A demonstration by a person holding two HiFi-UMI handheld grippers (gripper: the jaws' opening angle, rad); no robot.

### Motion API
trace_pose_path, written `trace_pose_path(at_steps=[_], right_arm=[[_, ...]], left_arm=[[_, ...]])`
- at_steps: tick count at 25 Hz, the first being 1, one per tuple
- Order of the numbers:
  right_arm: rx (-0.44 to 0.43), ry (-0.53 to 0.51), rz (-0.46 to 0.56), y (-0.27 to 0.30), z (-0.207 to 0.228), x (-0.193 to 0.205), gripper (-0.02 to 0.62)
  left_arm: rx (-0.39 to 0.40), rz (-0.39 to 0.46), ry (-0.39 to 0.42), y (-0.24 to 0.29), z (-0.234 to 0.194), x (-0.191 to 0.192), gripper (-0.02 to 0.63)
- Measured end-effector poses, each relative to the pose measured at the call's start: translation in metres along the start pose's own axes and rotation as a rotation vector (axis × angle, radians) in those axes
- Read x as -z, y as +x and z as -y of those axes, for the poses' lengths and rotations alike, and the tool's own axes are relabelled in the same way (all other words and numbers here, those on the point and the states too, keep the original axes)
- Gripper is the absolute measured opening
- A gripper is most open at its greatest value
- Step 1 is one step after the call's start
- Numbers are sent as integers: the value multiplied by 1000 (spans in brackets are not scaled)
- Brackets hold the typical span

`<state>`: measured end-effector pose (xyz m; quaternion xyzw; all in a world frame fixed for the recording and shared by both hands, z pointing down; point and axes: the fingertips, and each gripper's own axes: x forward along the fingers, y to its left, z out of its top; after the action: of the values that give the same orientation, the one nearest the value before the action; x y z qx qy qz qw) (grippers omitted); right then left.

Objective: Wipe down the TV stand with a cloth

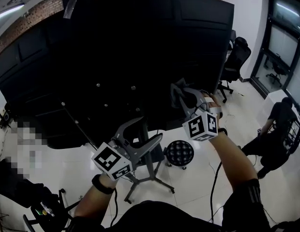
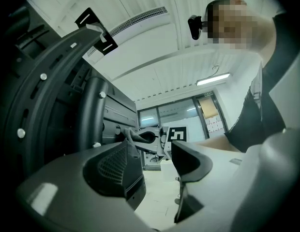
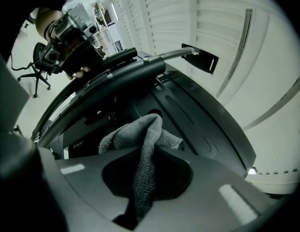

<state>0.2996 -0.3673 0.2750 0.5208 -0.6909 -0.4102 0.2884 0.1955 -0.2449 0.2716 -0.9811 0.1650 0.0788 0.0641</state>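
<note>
While right claw (image 3: 145,175) is clenching grey cloth (image 3: 140,134), left claw (image 2: 152,151) is hanging released; TV stand (image 1: 151,172) ahead seemingly unwiped yet.

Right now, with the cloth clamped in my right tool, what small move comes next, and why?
Probably ease the right tool forward until the grey cloth presses the black panel ahead; the cloth is clamped, yet no contact shows.

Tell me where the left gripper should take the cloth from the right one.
Probably the bunched fold of the cloth bulging past the right gripper, approached head-on from in front: the rest is pinched between its jaws. The left gripper is open, empty.
</note>
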Motion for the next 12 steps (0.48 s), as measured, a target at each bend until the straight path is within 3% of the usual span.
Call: trace_pose_path(at_steps=[8, 12], right_arm=[[49, 110, -83, -13, 26, 38, 15], [55, 192, -51, -18, 36, 31, 15]], left_arm=[[20, -7, -4, 7, 4, 1, 308], [16, -10, 0, 0, 2, -1, 308]])
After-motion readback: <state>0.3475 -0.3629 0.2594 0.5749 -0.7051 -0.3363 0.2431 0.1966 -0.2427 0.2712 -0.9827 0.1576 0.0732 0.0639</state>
